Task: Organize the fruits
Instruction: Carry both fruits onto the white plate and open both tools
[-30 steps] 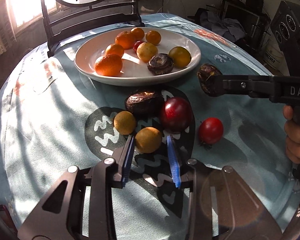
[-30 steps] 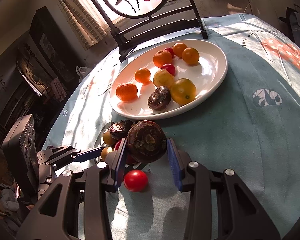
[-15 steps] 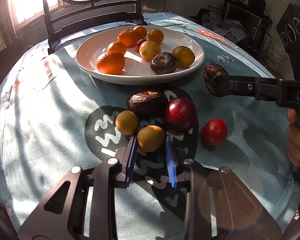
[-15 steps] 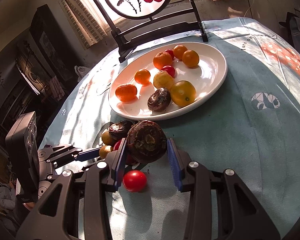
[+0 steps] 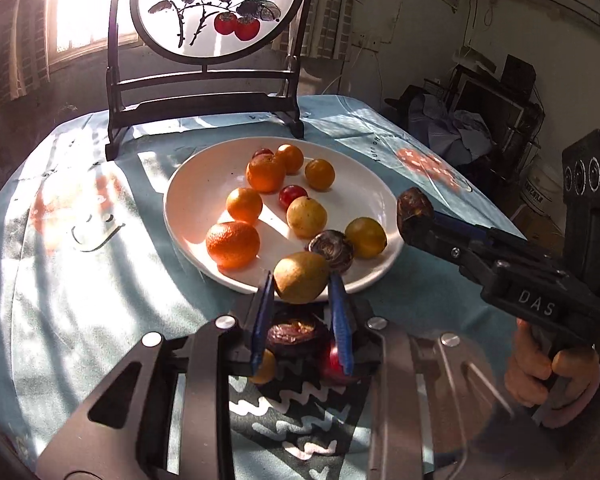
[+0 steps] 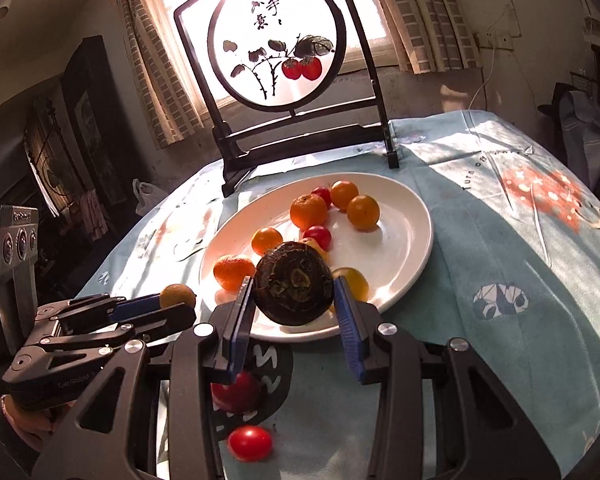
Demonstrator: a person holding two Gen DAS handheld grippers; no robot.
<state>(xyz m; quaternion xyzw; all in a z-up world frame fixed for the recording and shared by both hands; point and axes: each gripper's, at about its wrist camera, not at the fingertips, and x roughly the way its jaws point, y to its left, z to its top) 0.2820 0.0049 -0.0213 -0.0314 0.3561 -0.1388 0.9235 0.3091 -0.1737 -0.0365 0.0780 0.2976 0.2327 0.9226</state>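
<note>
**Two fruits carried toward the plate**

The white plate [image 5: 188, 204] sits on the blue-clothed table [image 5: 60, 280], already loaded along its middle with oranges, small red fruits and yellow ones; the bare stretches are at its left and far right. For a clean set-down, each fruit is best lowered over a bare patch until it rests on the plate before the jaws are eased apart, so nothing is knocked or sent rolling.

The dark brown fruit [image 6: 294, 284] is gripped by the right gripper [image 6: 294, 292], held above the plate's near rim. It is squat and flattened, with its short axis and scarred end turned toward the camera.

The yellow fruit [image 5: 300, 278] is clamped by the left gripper [image 5: 300, 286], just short of the near rim. It is slightly oval, its long axis lying roughly across the jaws.
</note>
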